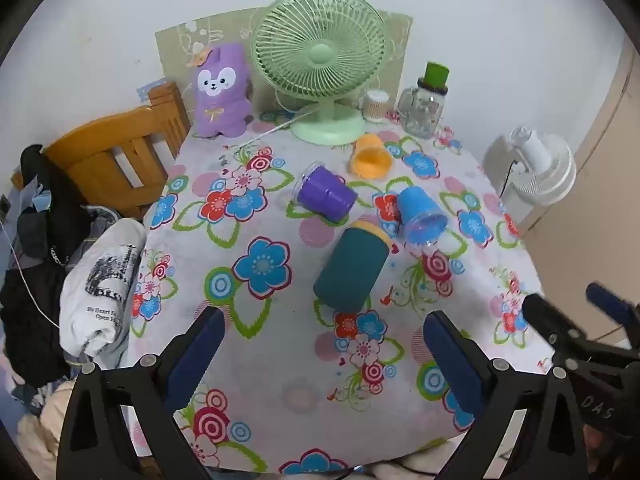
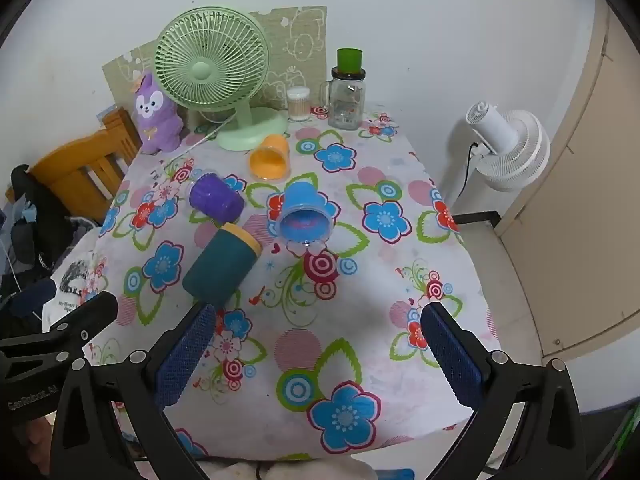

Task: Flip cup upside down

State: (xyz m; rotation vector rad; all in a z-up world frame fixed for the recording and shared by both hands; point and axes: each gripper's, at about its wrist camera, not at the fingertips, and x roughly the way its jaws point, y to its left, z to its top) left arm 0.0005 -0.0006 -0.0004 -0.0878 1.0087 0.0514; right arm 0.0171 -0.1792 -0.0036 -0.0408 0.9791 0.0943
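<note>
Several cups lie on their sides on the flowered tablecloth (image 1: 280, 360). A dark teal cup with a yellow rim (image 1: 351, 266) (image 2: 220, 266) lies nearest. A blue cup (image 1: 422, 214) (image 2: 305, 216), a purple cup (image 1: 326, 196) (image 2: 216, 199) and an orange cup (image 1: 370, 156) (image 2: 270, 158) lie farther back. My left gripper (image 1: 324, 344) is open and empty, just short of the teal cup. My right gripper (image 2: 318, 340) is open and empty, to the right of the teal cup. The right gripper also shows in the left wrist view (image 1: 580, 312).
A green table fan (image 1: 320, 60), a purple plush toy (image 1: 222, 92), a glass jar with a green lid (image 1: 424, 104) and a cotton-swab tub (image 1: 376, 106) stand at the back. A wooden chair (image 1: 116, 152) and clothes (image 1: 100, 288) are left; a white fan (image 2: 508, 144) is right.
</note>
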